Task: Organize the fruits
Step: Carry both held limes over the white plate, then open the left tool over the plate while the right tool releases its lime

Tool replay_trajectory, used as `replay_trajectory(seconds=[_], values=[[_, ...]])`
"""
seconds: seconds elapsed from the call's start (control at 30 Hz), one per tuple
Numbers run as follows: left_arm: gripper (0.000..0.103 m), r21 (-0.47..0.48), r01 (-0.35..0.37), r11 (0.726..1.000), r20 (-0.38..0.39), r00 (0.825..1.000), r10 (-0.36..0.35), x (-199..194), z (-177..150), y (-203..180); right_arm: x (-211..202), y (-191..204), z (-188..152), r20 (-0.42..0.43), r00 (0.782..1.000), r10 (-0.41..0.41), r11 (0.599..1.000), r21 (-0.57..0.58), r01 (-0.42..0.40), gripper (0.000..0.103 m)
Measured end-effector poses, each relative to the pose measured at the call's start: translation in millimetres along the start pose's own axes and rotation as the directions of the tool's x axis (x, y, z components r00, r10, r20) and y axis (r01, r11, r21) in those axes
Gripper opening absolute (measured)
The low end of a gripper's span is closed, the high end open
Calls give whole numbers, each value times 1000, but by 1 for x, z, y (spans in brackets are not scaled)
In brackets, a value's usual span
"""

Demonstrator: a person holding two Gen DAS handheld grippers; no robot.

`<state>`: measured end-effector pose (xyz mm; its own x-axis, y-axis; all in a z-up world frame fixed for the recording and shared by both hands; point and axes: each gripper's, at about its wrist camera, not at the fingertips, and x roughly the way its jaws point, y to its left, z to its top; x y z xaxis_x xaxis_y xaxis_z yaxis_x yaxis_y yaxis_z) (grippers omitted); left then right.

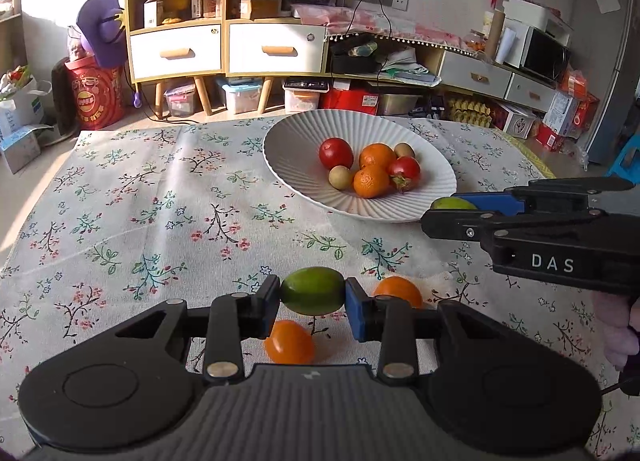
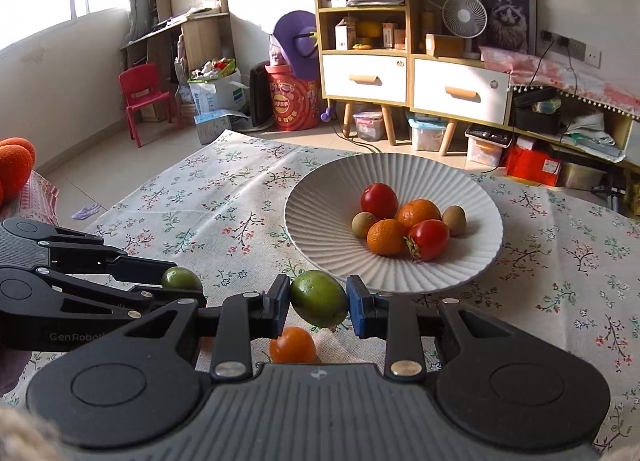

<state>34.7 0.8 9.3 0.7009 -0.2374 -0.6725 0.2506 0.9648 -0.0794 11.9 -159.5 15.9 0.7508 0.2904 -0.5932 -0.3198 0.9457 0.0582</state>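
My left gripper (image 1: 313, 297) is shut on a green lime (image 1: 313, 291), held above the flowered tablecloth. My right gripper (image 2: 319, 303) is shut on a second green lime (image 2: 319, 298) near the front rim of the white ribbed plate (image 2: 320, 197). The plate holds two red tomatoes (image 2: 379, 200), two oranges (image 2: 386, 237) and two small brown fruits (image 2: 363, 224). Two orange fruits lie on the cloth under the left gripper (image 1: 289, 342) and to its right (image 1: 398, 289). The right gripper also shows in the left wrist view (image 1: 448, 209), the left one in the right wrist view (image 2: 180, 281).
The table carries a flowered cloth (image 1: 160, 201). Beyond it stand white-drawer cabinets (image 1: 224, 49), storage boxes on the floor, a red drum (image 1: 94, 95) and a red child's chair (image 2: 144, 97). The plate sits at the far right of the table (image 1: 288, 141).
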Motion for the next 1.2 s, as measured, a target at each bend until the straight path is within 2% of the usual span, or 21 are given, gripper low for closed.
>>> replay_trajectory(seconds=[0.3,0.5,0.7,1.2], values=[[28,-51,22,998,17,1000,-21,24,24,-12,9,-26,7,6,998,-62,997,46,62,28],[28,-1,26,1000,57,998,-26,40,37,-25,22,-49,14,11,994,-106,991,80,105,28],[28,9,28,1000,54,998,-29,61,43,-26,36,-72,18,-10,993,-118,984,131,118,28],[28,72,18,997,44,999,-21,84,46,-29,58,-85,24,-19,992,-124,986,107,125,28]])
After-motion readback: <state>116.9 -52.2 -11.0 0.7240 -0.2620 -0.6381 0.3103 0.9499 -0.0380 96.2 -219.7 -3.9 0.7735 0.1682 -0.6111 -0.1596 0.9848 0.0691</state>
